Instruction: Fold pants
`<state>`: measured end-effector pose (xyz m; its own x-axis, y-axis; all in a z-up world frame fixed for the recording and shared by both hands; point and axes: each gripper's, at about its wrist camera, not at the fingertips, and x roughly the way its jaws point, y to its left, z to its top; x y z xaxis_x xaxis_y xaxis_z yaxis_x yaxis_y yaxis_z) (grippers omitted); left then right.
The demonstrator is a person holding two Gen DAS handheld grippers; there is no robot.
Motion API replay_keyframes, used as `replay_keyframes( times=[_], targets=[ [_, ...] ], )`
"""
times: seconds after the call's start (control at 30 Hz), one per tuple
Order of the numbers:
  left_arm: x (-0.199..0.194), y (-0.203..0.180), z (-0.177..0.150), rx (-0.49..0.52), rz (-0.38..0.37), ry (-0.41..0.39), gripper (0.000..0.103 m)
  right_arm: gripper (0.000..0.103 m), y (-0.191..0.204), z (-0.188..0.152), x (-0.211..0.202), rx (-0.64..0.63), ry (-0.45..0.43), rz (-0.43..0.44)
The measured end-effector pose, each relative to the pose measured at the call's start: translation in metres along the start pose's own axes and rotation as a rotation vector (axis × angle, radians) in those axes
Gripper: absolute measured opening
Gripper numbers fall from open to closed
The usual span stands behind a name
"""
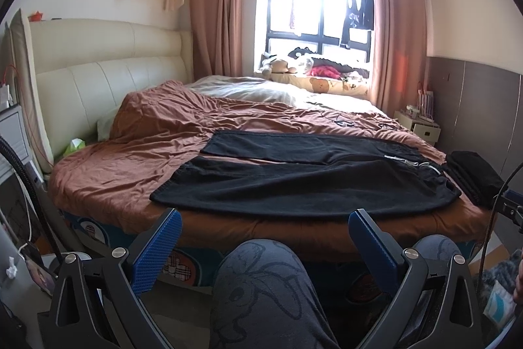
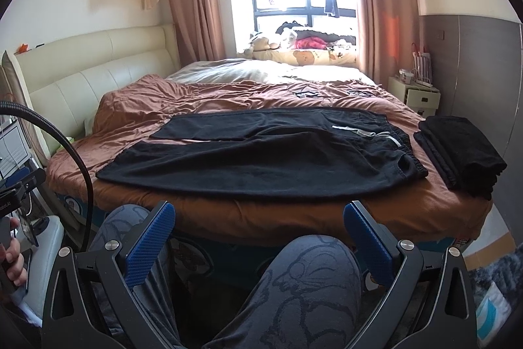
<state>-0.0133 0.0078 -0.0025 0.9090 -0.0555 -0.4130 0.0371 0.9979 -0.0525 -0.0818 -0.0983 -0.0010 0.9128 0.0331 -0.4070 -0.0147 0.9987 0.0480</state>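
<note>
Left wrist view: black pants [image 1: 304,182] spread flat across frame centre on brown bedspread [image 1: 137,159], legs pointing left, white drawstring at right, left gripper [image 1: 264,229] spread wide at bottom, holding nothing; right wrist view: same pants [image 2: 261,159] centre, folded black stack [image 2: 461,152] right, right gripper [image 2: 260,219] spread, empty.

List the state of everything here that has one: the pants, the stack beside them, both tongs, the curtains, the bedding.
Black pants: unfolded, spread flat across the bed, legs apart, waistband to the right.
Folded black stack: folded, lying right of the waistband.
Left tongs: open, empty, short of the bed.
Right tongs: open, empty, short of the bed.
Pink curtains: drawn open.
Brown duvet: rumpled.
</note>
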Motion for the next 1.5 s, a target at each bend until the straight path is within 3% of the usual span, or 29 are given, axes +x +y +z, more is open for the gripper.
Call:
replay_keyframes(
  times=[0.3, 0.7, 1.17, 1.27, 1.5],
  targets=[
    [-0.001, -0.009, 0.005, 0.018, -0.019, 0.0, 0.103, 0.103, -0.007, 0.008, -0.004, 0.005, -0.006, -0.003],
    [0.019, -0.003, 0.021, 0.038, -0.005, 0.016, 0.103, 0.103, -0.004, 0.016, 0.025, 0.022, 0.022, -0.007],
    [0.082, 0.002, 0.018, 0.013, -0.01, 0.092, 0.103, 0.103, -0.014, 0.037, 0.078, 0.073, 0.099, -0.065],
    [0.098, 0.0, 0.018, 0.033, 0.045, 0.103, 0.103, 0.103, -0.017, 0.042, 0.093, 0.089, 0.122, -0.084],
    [0.134, 0.008, 0.019, -0.017, 0.018, 0.126, 0.103, 0.103, -0.028, 0.05, 0.131, 0.128, 0.189, -0.16]
  ],
)
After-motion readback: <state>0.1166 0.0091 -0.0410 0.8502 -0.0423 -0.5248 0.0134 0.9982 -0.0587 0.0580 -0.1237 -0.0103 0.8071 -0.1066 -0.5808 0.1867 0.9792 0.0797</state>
